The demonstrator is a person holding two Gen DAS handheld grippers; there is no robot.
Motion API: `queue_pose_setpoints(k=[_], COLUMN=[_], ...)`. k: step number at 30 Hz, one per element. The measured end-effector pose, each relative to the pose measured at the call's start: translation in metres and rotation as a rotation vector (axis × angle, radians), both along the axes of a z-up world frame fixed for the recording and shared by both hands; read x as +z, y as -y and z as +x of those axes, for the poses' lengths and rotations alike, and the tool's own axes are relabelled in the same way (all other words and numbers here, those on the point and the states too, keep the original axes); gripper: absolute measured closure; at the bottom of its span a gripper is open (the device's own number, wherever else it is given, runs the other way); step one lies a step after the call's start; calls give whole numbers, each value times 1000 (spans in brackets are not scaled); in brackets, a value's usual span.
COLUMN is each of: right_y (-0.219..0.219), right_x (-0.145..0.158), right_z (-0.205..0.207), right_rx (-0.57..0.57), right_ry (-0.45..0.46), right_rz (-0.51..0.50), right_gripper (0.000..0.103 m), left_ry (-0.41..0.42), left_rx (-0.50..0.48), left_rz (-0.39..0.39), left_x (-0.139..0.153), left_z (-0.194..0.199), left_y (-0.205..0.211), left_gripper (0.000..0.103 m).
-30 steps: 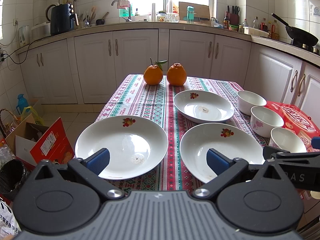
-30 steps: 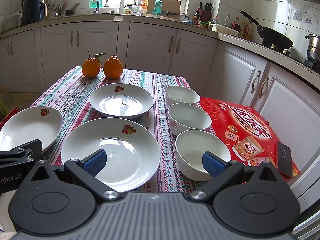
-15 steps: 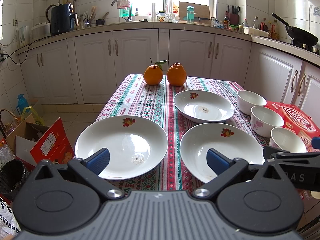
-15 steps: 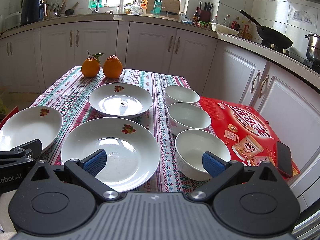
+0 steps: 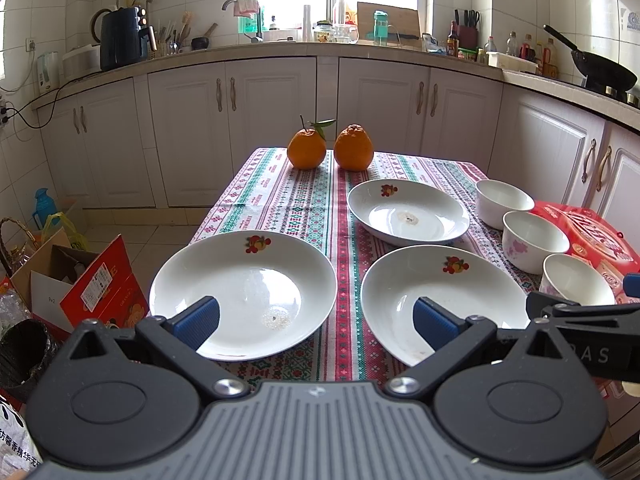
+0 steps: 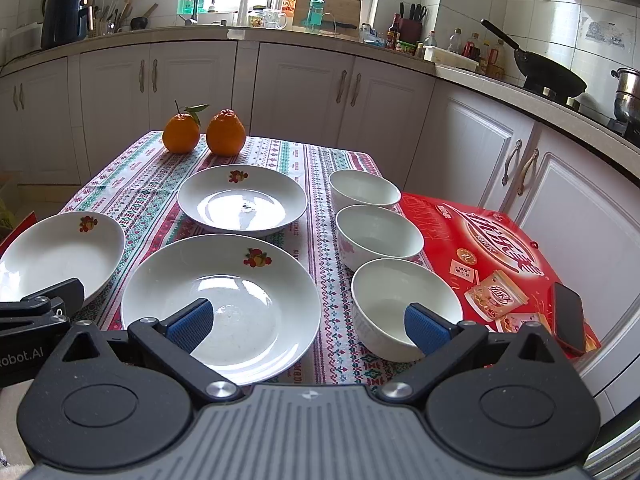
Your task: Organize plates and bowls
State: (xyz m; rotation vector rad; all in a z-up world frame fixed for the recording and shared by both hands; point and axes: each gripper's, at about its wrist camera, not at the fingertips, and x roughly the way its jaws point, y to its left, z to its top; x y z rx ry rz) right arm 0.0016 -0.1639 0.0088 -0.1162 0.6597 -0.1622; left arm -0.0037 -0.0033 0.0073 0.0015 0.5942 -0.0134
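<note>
Currently both hand-held grippers, left (image 5: pixel 316 322) and right (image 6: pixel 308 324), are spread and empty: you hover short of the plates (image 5: pixel 244 292) and bowls (image 6: pixel 404 306), each unstacked, none favoured.

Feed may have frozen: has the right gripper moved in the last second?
No. In the right wrist view, the near plate and nearest bowl sit in the same spots against the right gripper fingers as before; it hovers open.

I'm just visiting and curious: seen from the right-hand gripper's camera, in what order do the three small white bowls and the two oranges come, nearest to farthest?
1. Nearest white bowl, at the right gripper.
2. Middle white bowl, behind it.
3. Far white bowl, the row's end.
4. Two oranges, at the table's far edge, too close to rank.
</note>
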Motion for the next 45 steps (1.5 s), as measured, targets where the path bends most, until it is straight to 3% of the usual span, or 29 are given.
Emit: queue_pose_setpoints(k=[8,19,26,32,45], right_y=[-3,-4,3,-15,-78], right_x=[-1,7,19,15,-12], right_z=[8,36,69,103,166], right_rx=[19,156,304,391,699], right_ry=[-8,2,-4,-46,-206], right_rz=[-6,63,249,237,225], right_gripper=[0,0,0,0,0], left_ry=[2,17,23,-7,-122], left_rx=[-24,-53,-84,-122,-272], left_rz=[7,46,40,69,62], left_x=[1,-4,-11,-23,-59], left_z=[7,20,27,26,30], left_y=[-4,-23,-53,-80,-117], left_gripper=[1,1,1,1,1])
